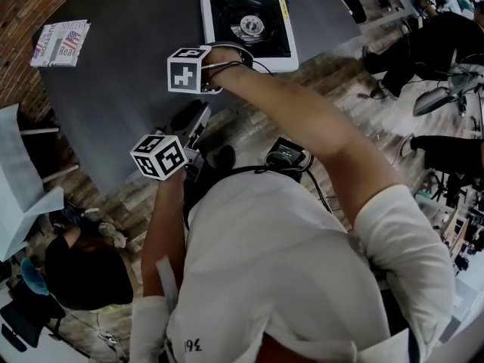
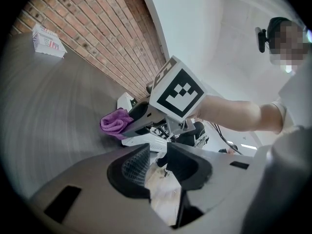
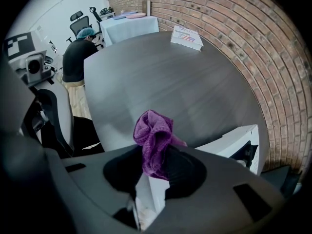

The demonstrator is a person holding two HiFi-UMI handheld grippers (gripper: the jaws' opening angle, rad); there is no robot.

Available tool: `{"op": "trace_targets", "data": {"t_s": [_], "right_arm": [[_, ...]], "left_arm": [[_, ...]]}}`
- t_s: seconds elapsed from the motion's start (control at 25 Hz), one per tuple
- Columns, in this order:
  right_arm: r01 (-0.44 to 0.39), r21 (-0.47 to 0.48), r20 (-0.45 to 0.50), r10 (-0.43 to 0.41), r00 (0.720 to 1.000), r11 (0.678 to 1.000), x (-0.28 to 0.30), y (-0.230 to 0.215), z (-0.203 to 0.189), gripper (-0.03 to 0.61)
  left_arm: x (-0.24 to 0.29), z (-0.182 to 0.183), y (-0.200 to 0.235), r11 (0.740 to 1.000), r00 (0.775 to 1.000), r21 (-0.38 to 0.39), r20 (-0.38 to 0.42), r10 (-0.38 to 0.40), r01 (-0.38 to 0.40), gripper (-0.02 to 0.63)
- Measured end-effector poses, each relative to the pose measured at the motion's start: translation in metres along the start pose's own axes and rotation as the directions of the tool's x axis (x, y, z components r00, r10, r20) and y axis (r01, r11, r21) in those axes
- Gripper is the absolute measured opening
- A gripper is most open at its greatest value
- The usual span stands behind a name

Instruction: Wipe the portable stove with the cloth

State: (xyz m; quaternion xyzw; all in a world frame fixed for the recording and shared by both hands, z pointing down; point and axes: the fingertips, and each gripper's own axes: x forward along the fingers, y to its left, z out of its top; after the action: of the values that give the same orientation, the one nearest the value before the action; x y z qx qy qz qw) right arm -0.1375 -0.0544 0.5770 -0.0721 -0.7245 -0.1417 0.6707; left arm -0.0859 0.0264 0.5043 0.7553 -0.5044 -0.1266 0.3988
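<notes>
In the head view, one portable stove (image 1: 246, 25) sits at 12 o'clock on the dark table (image 1: 121, 89). The right gripper (image 1: 187, 70) is just off its 7 o'clock corner, the left gripper (image 1: 195, 121) is at the table's near edge, and one booklet (image 1: 60, 42) lies at 10 o'clock. The left gripper view shows jaws slightly apart with nothing between them. The right gripper view shows jaws clamped on the one purple cloth (image 3: 153, 133), beside the stove and not on it — so this looks like the approach, wiping not begun. Next, the cloth needs lowering onto the stove's top — with pressure.

My right claw's (image 3: 153, 165) cloth (image 3: 154, 136) is showing purple; portable stove (image 1: 248, 26) is looking white, black-topped; table (image 3: 170, 82) dark grey; wall (image 3: 234, 28) red brick.
</notes>
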Motion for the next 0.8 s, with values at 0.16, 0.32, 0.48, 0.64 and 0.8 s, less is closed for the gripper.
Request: {"op": "trace_targets", "data": {"t_s": [0.16,0.32,0.48,0.64,0.8], "right_arm": [[-0.004,-0.015,0.019,0.004,1.0,1.0,-0.004,0.01,-0.001,0.109],[-0.01,-0.027,0.029,0.011,1.0,1.0,-0.007,0.021,-0.003,0.109],[-0.023,-0.041,0.037,0.024,0.999,0.999,-0.009,0.034,-0.005,0.109],[-0.032,-0.052,0.047,0.034,0.998,0.998,-0.011,0.044,-0.009,0.109],[-0.017,-0.02,0.11,0.019,0.994,1.0,-0.017,0.045,-0.008,0.109]], "left_arm": [[0.001,-0.005,-0.007,1.0,1.0,0.005,-0.01,0.0,0.0,0.114],[0.0,-0.01,-0.011,1.0,1.0,0.01,-0.02,0.003,-0.003,0.114],[-0.003,-0.015,-0.013,1.0,1.0,0.015,-0.029,0.011,-0.01,0.114],[-0.005,-0.02,-0.018,1.0,0.999,0.018,-0.035,0.016,-0.015,0.114],[-0.006,-0.023,-0.022,1.0,0.999,0.02,-0.041,0.019,-0.018,0.114]]}}
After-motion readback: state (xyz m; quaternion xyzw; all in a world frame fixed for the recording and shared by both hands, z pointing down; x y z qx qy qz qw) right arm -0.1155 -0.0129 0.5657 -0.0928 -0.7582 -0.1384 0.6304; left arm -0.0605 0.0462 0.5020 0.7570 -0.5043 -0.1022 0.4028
